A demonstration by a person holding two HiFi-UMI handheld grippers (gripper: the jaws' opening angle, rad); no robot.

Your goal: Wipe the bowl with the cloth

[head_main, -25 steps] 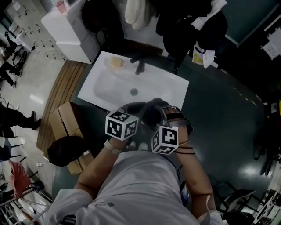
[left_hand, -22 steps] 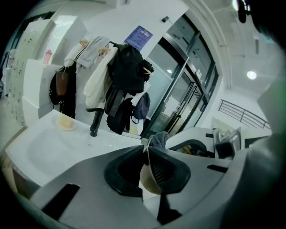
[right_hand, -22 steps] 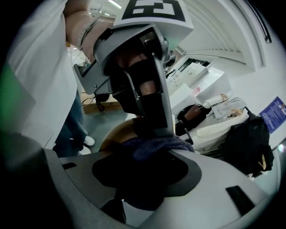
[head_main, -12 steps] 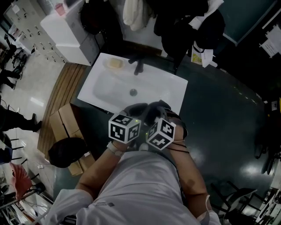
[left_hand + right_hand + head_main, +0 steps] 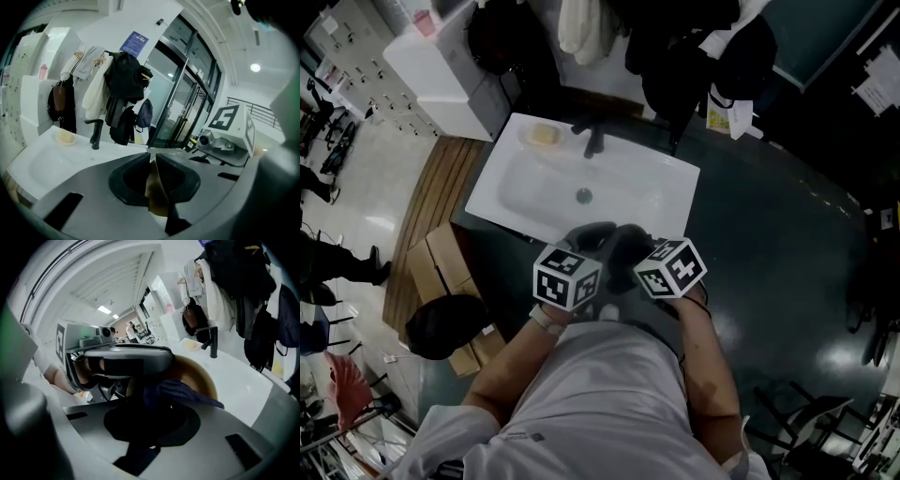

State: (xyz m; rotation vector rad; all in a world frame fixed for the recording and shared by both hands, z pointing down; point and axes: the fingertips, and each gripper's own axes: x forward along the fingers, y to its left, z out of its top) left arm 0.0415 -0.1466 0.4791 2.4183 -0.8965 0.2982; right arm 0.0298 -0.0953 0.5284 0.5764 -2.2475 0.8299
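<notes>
A tan bowl (image 5: 200, 377) is held up on edge in front of the person, just short of the white sink (image 5: 534, 183). My left gripper (image 5: 152, 161) is shut on its rim (image 5: 157, 199), a thin brown edge between the pads. A dark blue cloth (image 5: 182, 390) lies bunched against the bowl's inside. My right gripper (image 5: 149, 397) has just been closing its jaws, and the cloth is now pinched between them. In the head view both grippers, left (image 5: 589, 236) and right (image 5: 628, 246), sit close together and hide the bowl.
A black faucet (image 5: 593, 141) and a soap dish (image 5: 544, 135) stand at the sink's back edge. Coats and bags (image 5: 675, 47) hang behind it. Cardboard boxes (image 5: 441, 258) and a black round object (image 5: 441, 323) sit on the floor to the left.
The right gripper has rolled, its marker cube turning and shifting right and up in the head view, towards the bowl. The left gripper has hardly moved.
</notes>
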